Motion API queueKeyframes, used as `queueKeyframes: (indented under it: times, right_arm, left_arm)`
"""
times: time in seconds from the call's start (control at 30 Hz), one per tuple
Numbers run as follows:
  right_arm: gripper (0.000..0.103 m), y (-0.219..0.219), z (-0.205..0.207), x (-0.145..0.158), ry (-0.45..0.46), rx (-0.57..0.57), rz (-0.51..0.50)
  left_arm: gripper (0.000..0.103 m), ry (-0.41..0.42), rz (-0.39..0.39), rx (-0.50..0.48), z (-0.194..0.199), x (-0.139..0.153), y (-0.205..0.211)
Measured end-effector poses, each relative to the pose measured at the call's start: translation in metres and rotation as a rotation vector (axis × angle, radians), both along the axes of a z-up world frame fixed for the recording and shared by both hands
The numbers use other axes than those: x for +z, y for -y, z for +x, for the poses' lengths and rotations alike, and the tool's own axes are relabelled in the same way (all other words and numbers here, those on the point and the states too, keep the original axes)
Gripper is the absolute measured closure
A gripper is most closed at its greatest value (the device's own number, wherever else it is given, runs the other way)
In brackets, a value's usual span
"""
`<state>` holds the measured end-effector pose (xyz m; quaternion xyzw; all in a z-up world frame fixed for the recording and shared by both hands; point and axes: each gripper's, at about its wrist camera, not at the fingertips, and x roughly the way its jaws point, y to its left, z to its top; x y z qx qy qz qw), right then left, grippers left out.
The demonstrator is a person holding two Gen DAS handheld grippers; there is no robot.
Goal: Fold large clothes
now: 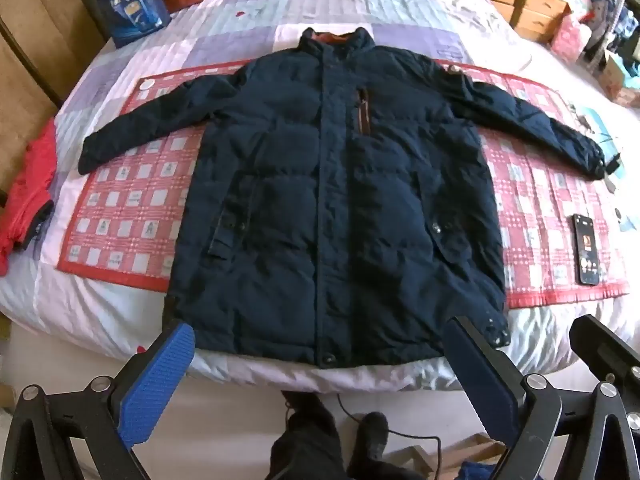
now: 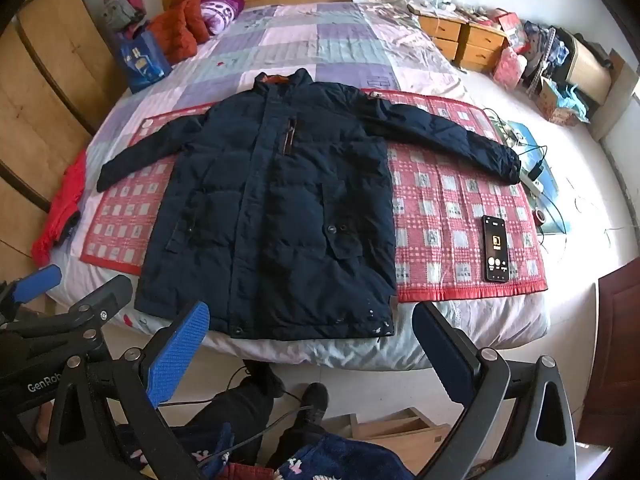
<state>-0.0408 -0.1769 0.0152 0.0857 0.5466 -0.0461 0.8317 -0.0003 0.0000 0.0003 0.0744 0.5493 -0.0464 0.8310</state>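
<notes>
A dark navy padded jacket (image 1: 336,208) lies flat and face up on the bed, zipped, both sleeves spread out sideways, collar at the far end. It also shows in the right wrist view (image 2: 276,216). My left gripper (image 1: 320,340) is open and empty, held above the bed's near edge by the jacket's hem. My right gripper (image 2: 312,320) is open and empty, also just short of the hem. The left gripper's blue finger (image 2: 36,282) shows at the left of the right wrist view.
A red checked mat (image 2: 452,208) lies under the jacket on the quilted bed (image 2: 320,40). A phone (image 2: 496,248) lies on the mat at right. A red garment (image 1: 28,196) sits at the bed's left edge, a blue bag (image 1: 132,8) far left. My legs stand below.
</notes>
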Motion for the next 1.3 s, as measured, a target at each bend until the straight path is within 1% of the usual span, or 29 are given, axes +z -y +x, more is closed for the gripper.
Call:
queueKeyframes:
  times: [0.33,0.37,0.77,0.8,0.83,0.9,0.93,1.0,1.1,1.3]
  right_arm:
    - [0.0,0.001,-0.003,0.001,0.002,0.001,0.001]
    - [0.0,0.0,-0.003,0.001,0.002,0.0,0.001]
    - [0.0,-0.005,-0.01,0.002,0.005,0.003,-0.002]
    - [0.0,-0.006,-0.01,0.002,0.006,0.005,-0.003]
    - [0.0,-0.006,-0.011,0.001,0.006,0.007,-0.004]
    - [0.0,-0.015,-0.004,0.004,0.005,0.011,-0.005]
    - [0.0,-0.016,-0.002,0.005,0.005,0.014,-0.004]
    - [0.0,-0.017,0.002,0.002,0.005,0.019,-0.005]
    - [0.0,-0.032,0.0,0.006,0.009,0.031,-0.009]
    - [0.0,-0.038,0.005,0.002,0.008,0.044,-0.011]
  left_arm:
    - [0.001,0.013,0.001,0.019,-0.006,0.004,-0.004]
    - [0.001,-0.001,0.004,-0.004,-0.001,0.002,0.002]
    - [0.001,0.001,0.002,-0.004,-0.002,0.002,0.001]
    - [0.001,0.0,0.002,-0.002,0.001,0.002,0.006]
    - [0.001,0.0,0.001,-0.001,0.0,0.006,0.005]
    - [0.001,0.0,0.0,0.006,0.001,0.008,0.007]
    - [0.001,0.0,-0.001,0.007,0.0,0.01,0.005]
    - [0.001,0.004,-0.014,0.013,-0.005,0.011,-0.014]
    - [0.001,0.002,-0.019,0.021,-0.003,0.01,-0.023]
    - [0.001,0.002,-0.026,0.038,0.0,0.006,-0.034]
